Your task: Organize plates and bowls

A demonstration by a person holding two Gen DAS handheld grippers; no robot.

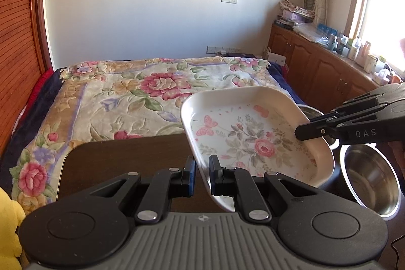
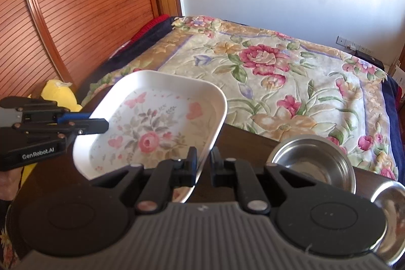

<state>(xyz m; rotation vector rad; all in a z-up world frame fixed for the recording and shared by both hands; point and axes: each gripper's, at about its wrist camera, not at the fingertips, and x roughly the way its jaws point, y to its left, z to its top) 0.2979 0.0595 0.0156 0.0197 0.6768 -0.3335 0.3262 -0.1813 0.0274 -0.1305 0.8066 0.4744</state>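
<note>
A white rectangular plate point(image 1: 253, 138) point(image 2: 157, 123) with pink roses and butterflies hangs tilted above the dark table point(image 1: 126, 156) point(image 2: 243, 143). My left gripper point(image 1: 202, 163) is shut on one edge of its rim. From the other side my right gripper point(image 2: 203, 156) is shut on the opposite edge. Each gripper shows in the other's view: the right gripper point(image 1: 301, 130) at the plate's far edge, the left gripper point(image 2: 103, 123) likewise. Two steel bowls point(image 2: 311, 158) point(image 2: 389, 214) stand on the table; one steel bowl point(image 1: 369, 173) lies right of the plate.
Beyond the table lies a bed with a floral blanket point(image 1: 152, 92) point(image 2: 278, 67). A yellow plush toy point(image 1: 7, 227) point(image 2: 59, 92) sits by the table's left side. Wooden cabinets point(image 1: 316, 62) with clutter run along the right wall, and a slatted wooden door point(image 2: 76, 4) stands at the left.
</note>
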